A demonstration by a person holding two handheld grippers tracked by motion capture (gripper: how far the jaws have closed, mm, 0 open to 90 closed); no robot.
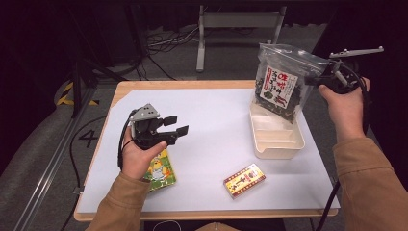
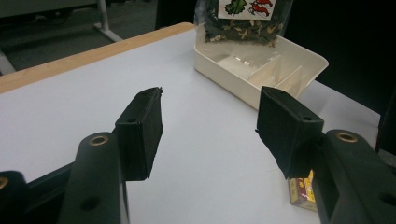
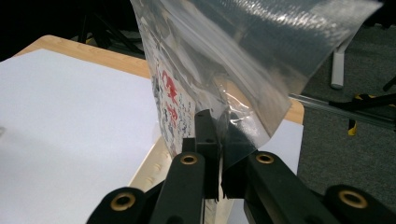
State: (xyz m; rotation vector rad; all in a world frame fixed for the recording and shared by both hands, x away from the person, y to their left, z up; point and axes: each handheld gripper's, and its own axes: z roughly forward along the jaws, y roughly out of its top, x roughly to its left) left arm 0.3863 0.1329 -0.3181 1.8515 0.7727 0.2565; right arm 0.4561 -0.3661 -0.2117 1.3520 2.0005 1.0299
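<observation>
- One clear zip bag (image 1: 281,79) hangs up in the air, dark dried flakes inside, with a white label in big red characters I can't read.
- Its lower end dips over the far compartment of the cream tray (image 1: 279,144) at the table's (image 1: 216,125) right side.
- The right gripper (image 1: 321,77) has its fingers (image 3: 205,135) pinched tight on the bag's edge.
- The left gripper (image 1: 175,126) hovers well apart from it, fingers (image 2: 140,126) spread, nothing between them.
</observation>
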